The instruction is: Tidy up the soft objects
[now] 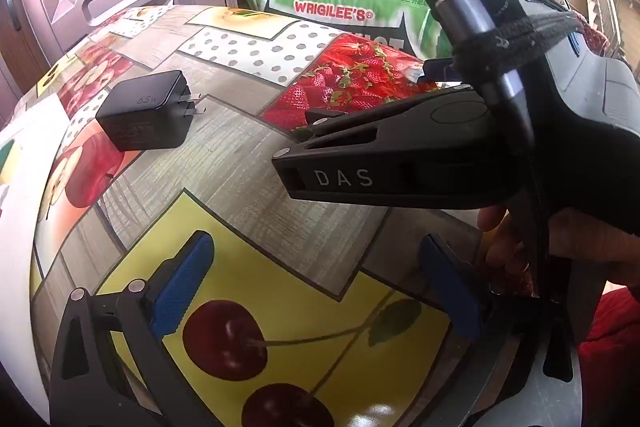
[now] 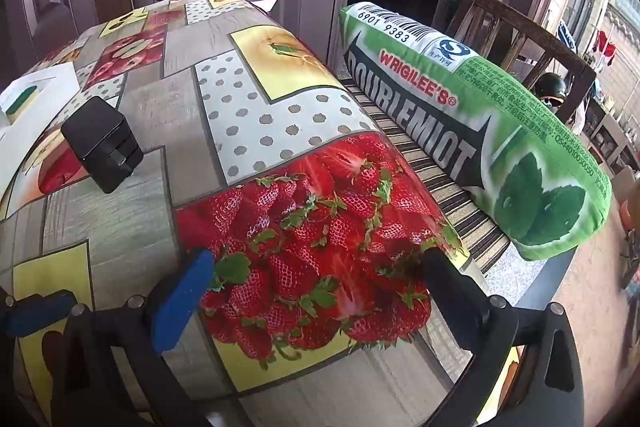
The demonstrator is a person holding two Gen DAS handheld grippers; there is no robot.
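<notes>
Evidently nothing is held yet: the left gripper (image 1: 316,291) and right gripper (image 2: 316,271) hover agape over the fruit-print tablecloth (image 2: 248,131). Next, reach the green gum-pack-printed cushion (image 2: 520,155) on the chair beyond the table's edge.

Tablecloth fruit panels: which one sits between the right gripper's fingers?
The strawberry panel: the open right gripper frames it in the right wrist view. The cherry panel lies under the left gripper instead; the apple panel is beyond the black charger.

Green gum-pack pillow (image 2: 480,131) (WRIGILEE'S print) on its edge beyond the table.
</notes>
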